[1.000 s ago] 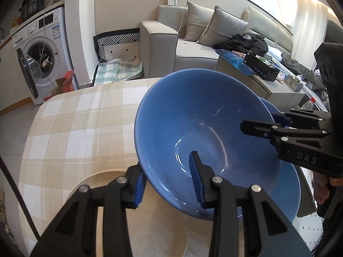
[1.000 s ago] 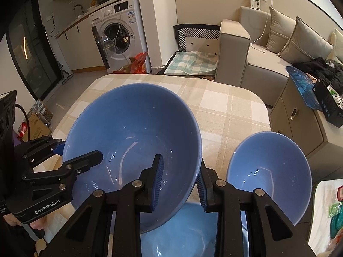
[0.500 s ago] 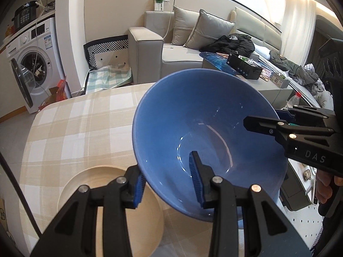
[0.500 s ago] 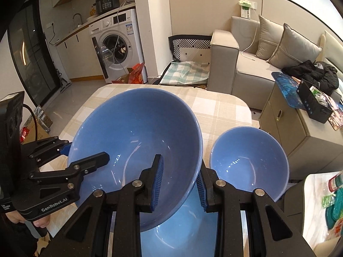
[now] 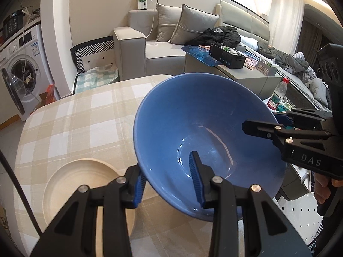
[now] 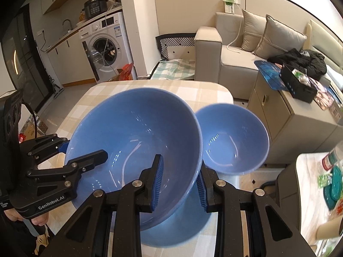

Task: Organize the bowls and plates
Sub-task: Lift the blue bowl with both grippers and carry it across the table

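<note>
Together both hand-held grippers [image 5: 168, 178] [image 6: 180, 181] clamp big blue bowl [image 6: 137, 145], smaller bowl [image 6: 233, 139] beside, beige plate [image 5: 81, 184] left.

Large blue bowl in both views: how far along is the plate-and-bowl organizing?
Done: nothing looks stacked yet. In hand: the large blue bowl, tilted, its rim pinched by the left gripper and the right gripper. Left: the small blue bowl, the beige plate on the table and a blue dish beneath the held bowl all sit separate.
</note>
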